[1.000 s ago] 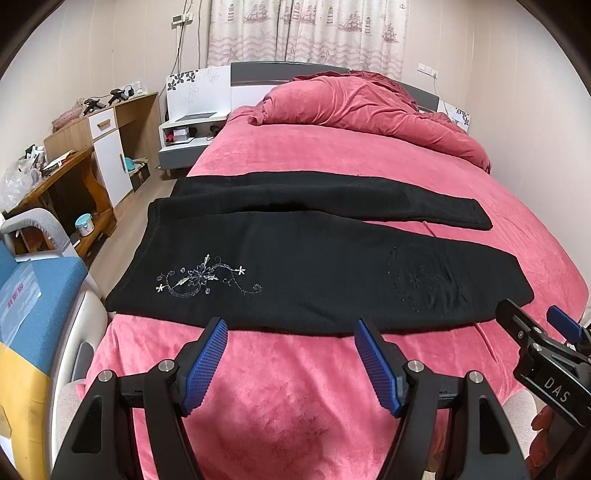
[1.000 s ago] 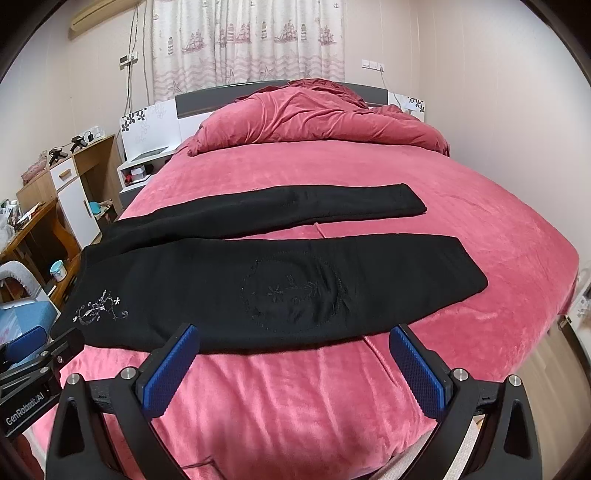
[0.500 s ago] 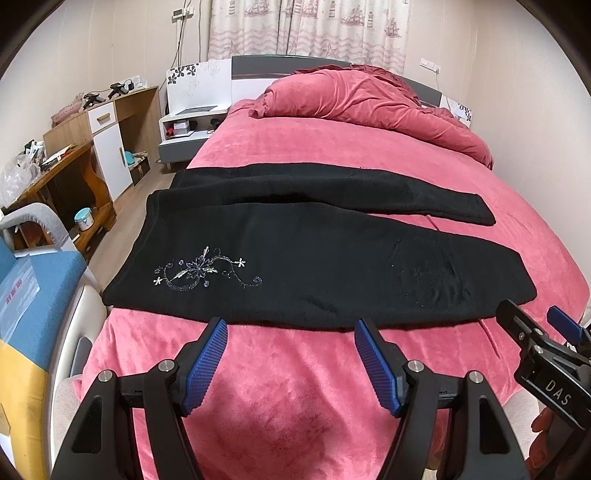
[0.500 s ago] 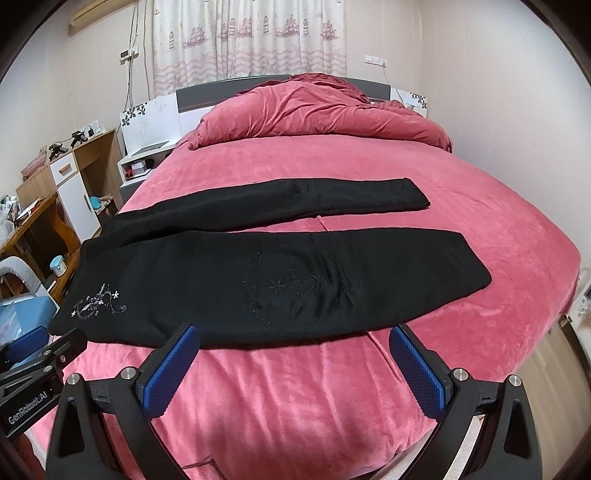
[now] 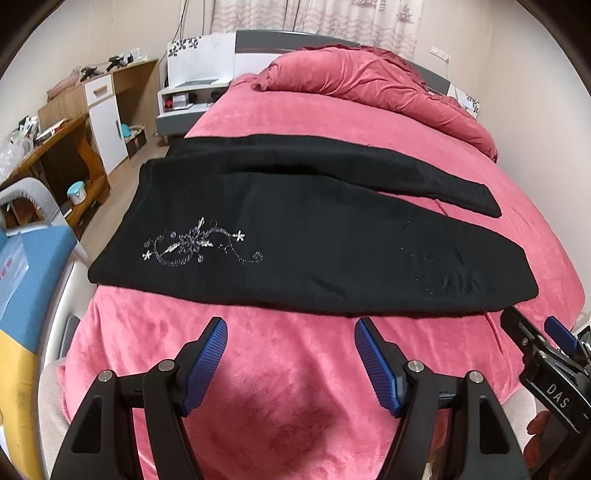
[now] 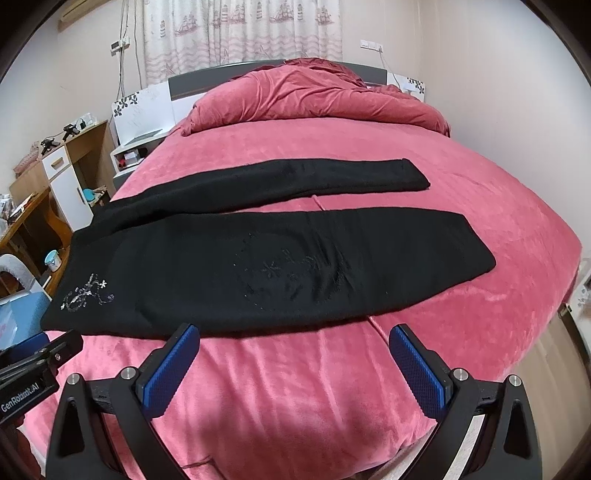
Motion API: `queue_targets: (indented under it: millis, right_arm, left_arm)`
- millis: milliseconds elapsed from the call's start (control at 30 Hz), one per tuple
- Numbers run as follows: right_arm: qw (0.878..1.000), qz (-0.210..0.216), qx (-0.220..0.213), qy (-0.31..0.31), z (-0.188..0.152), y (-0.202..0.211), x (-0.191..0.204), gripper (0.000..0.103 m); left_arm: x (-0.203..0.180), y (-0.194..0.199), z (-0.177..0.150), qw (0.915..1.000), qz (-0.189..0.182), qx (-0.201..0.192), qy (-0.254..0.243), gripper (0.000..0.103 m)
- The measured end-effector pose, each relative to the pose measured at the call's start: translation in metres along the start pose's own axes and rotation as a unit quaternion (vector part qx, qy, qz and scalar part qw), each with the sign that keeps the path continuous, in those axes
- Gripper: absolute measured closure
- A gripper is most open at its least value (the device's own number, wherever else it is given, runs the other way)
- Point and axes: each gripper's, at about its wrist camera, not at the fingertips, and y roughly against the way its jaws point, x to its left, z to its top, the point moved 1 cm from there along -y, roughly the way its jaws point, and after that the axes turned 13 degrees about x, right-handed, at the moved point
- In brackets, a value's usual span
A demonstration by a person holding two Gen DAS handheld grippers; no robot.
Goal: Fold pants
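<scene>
Pink plush bedspread (image 6: 369, 155) covers bed. Matching duvet (image 6: 314, 96) bunched at far end against grey headboard (image 6: 184, 86). Ship-print curtains (image 6: 240, 33) behind. White nightstand (image 5: 192, 96) far left; wooden desk (image 5: 55, 144) along left wall; blue-lidded tub (image 5: 77, 192) on its lower shelf.

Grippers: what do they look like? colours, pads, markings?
Both are black plastic two-finger frames with silver screws at the pivots. The left gripper has ribbed blue pads; the right gripper has blue pads with a dotted texture. Seen from the other camera, the right one bears white "DAS" lettering and the left one "GenRobot.AI". No cables or sleeves show.
</scene>
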Motion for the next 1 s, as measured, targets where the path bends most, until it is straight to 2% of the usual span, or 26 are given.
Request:
queue_targets:
  millis: [133, 200, 300, 333, 433, 500, 567, 633, 733, 833, 900, 1000]
  right_arm:
    - [1.000, 0.001, 0.020, -0.006, 0.000, -0.010, -0.005, 0.000]
    - [1.000, 0.004, 0.019, -0.011, 0.000, -0.017, -0.010, 0.000]
    - [0.999, 0.029, 0.037, -0.013, 0.000, -0.026, -0.018, 0.000]
    - [0.997, 0.053, 0.049, -0.019, 0.000, -0.032, -0.023, 0.000]
    - [0.994, 0.073, 0.075, -0.043, -0.004, -0.047, -0.040, 0.000]
    - [0.992, 0.068, 0.086, -0.056, -0.005, -0.057, -0.053, 0.000]
    - [0.991, 0.060, 0.101, -0.061, -0.006, -0.066, -0.066, 0.000]
    - [0.990, 0.051, 0.107, -0.073, -0.005, -0.074, -0.084, 0.000]
    - [0.985, 0.081, 0.102, -0.110, 0.001, -0.082, -0.108, 0.000]
    - [0.981, 0.093, 0.088, -0.147, 0.011, -0.087, -0.137, 0.000]
    - [0.976, 0.102, 0.083, -0.171, 0.017, -0.092, -0.154, 0.000]
    - [0.963, 0.139, 0.073, -0.219, 0.024, -0.105, -0.181, 0.002]
  left_arm:
    - [0.007, -0.011, -0.002, 0.9990, -0.026, 0.034, 0.017, 0.030]
    - [0.014, -0.020, -0.002, 0.9964, -0.051, 0.058, 0.034, 0.030]
    - [0.030, -0.036, -0.002, 0.9898, -0.091, 0.094, 0.056, 0.030]
    - [0.037, -0.041, -0.003, 0.9867, -0.107, 0.103, 0.067, 0.030]
    - [0.062, -0.056, -0.007, 0.9727, -0.151, 0.123, 0.126, 0.031]
    - [0.076, -0.062, -0.009, 0.9690, -0.147, 0.124, 0.154, 0.031]
    - [0.088, -0.066, -0.011, 0.9721, -0.123, 0.122, 0.158, 0.031]
    - [0.098, -0.068, -0.009, 0.9723, -0.118, 0.113, 0.167, 0.031]
    - [0.115, -0.072, -0.005, 0.9694, -0.125, 0.087, 0.193, 0.031]
    - [0.135, -0.076, -0.004, 0.9630, -0.132, 0.054, 0.229, 0.032]
    - [0.141, -0.078, -0.009, 0.9588, -0.128, 0.050, 0.248, 0.032]
    - [0.151, -0.085, -0.006, 0.9519, -0.149, 0.033, 0.266, 0.033]
